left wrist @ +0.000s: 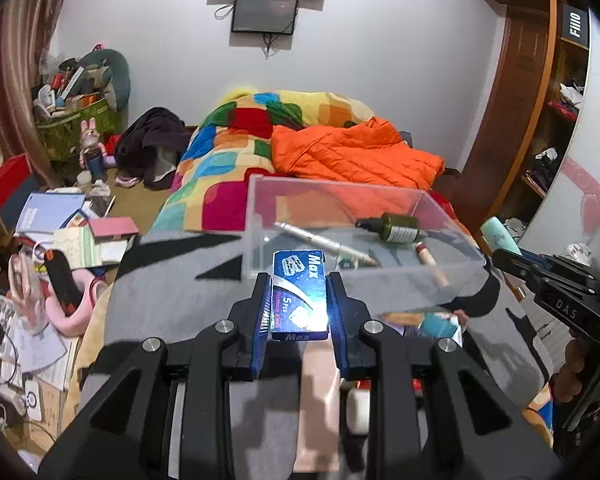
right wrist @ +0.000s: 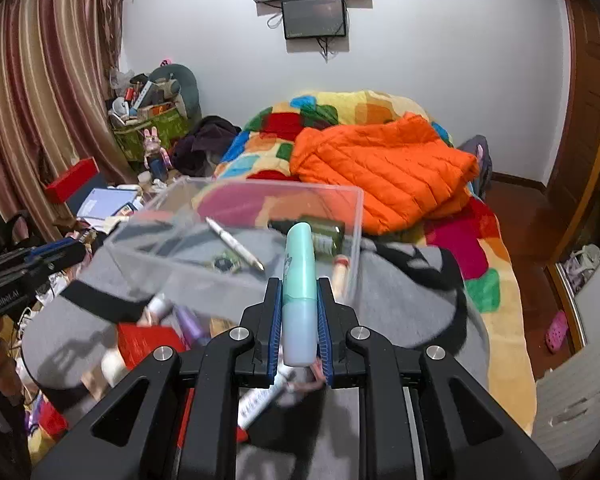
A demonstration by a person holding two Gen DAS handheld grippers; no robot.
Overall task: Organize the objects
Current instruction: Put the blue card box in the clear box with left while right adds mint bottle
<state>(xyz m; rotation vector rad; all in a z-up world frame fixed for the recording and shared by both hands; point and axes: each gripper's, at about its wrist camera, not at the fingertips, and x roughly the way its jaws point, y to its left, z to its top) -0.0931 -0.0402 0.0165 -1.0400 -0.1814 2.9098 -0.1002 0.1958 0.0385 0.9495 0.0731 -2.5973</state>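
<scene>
Grippers in both hands are loaded above a bed. The left gripper (left wrist: 299, 300) has its blue pads pressed against the two long sides of a small blue box (left wrist: 299, 294) printed "Max", so its jaws are clamped on that box, which lies flat between them with its far end pointing toward a clear plastic bin (left wrist: 256, 216). The right gripper (right wrist: 299, 316) has its jaws closed tight on a mint-green tube (right wrist: 299, 276), whose pale lower end sits between the pads while its rounded tip reaches forward over the near wall of the bin; in the left wrist view the same tube tip shows at the right edge, held by the other tool. The bin rests on a grey and black cloth (left wrist: 172, 296) spread over the bed, and inside it lie a silver pen (left wrist: 324, 242), a dark green bottle (left wrist: 396, 227) on its side, and a small wooden-looking stick (left wrist: 430, 258) near the right wall. Loose items, among them a red box (right wrist: 148, 342) and a purple tube (right wrist: 190, 320), lie on the cloth just before the bin. Behind it an orange puffer jacket (right wrist: 380, 168) lies on a patchwork blanket (left wrist: 228, 148).
</scene>
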